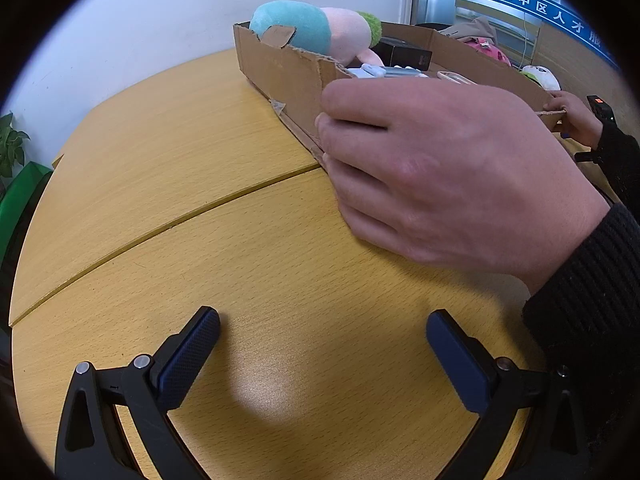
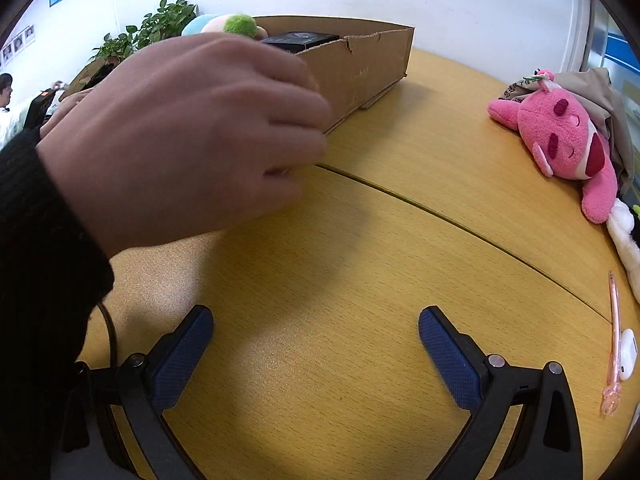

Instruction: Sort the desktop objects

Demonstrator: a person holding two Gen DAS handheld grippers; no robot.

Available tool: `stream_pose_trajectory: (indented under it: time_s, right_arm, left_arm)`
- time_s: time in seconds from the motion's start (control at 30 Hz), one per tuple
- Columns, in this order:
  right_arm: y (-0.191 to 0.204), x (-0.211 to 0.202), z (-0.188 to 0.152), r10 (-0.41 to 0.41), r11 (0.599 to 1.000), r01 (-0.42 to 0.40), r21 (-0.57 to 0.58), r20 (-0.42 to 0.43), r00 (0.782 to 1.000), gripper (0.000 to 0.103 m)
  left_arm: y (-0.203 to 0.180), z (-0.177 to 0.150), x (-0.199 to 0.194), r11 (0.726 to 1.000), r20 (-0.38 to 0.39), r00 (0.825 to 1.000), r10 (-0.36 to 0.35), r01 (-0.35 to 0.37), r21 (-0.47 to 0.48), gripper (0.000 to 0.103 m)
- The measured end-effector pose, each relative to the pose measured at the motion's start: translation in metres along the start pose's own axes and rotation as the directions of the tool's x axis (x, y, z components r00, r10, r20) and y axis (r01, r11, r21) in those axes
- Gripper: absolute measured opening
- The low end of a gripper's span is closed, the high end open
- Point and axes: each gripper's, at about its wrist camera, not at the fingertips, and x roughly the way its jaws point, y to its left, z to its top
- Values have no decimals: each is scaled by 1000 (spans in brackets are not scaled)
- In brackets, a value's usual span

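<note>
Desktop objects are split between two places: some already lie in the cardboard box, and others lie loose at the right edge of the right wrist frame.

Nearest in both views are the tools. The left gripper has its fingers spread wide over bare wooden table, gripping nothing. The right gripper is likewise spread and empty.

Just beyond, a bare hand in a dark sleeve fills the middle left of the right view and the middle right of the left view, its fingers at the near wall of the box.

At the lower right edge of the right view lie a pink pen and a small white case, touching or nearly so. The pen's long axis runs roughly away from the camera, close to parallel with the fingers, so I judge the right gripper nearer and better placed, though it would need to swing rightward and turn to close across the barrel.

Farther, at the upper right, lies a pink plush toy. Farthest, the box holds a teal and pink plush and a black box.
</note>
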Motion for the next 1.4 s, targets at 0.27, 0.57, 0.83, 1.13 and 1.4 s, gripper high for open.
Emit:
stream_pose_trajectory:
  time_s: [0.27,0.57,0.83,1.13,1.4]
  right_arm:
    - [0,1,1,0,1000,0,0,0,1000,103]
    - [0,1,1,0,1000,0,0,0,1000,103]
    - [-1,1,1,0,1000,0,-1,0,1000,103]
    - [-1,2,2,-1,1000,1,-1,1,1000,103]
    - [-2,3,2,-3,1000,3,-3,1,1000,103]
  left_arm:
    - [0,0,0,1000,0,1000,0,0,0,103]
    - [1,0,0,1000,0,1000,0,0,0,103]
    - [1,0,-1,1000,0,1000,0,0,0,103]
    - [0,0,-1,1000,1,1000,0,0,0,103]
    - [0,0,-1,1000,1,1000,0,0,0,103]
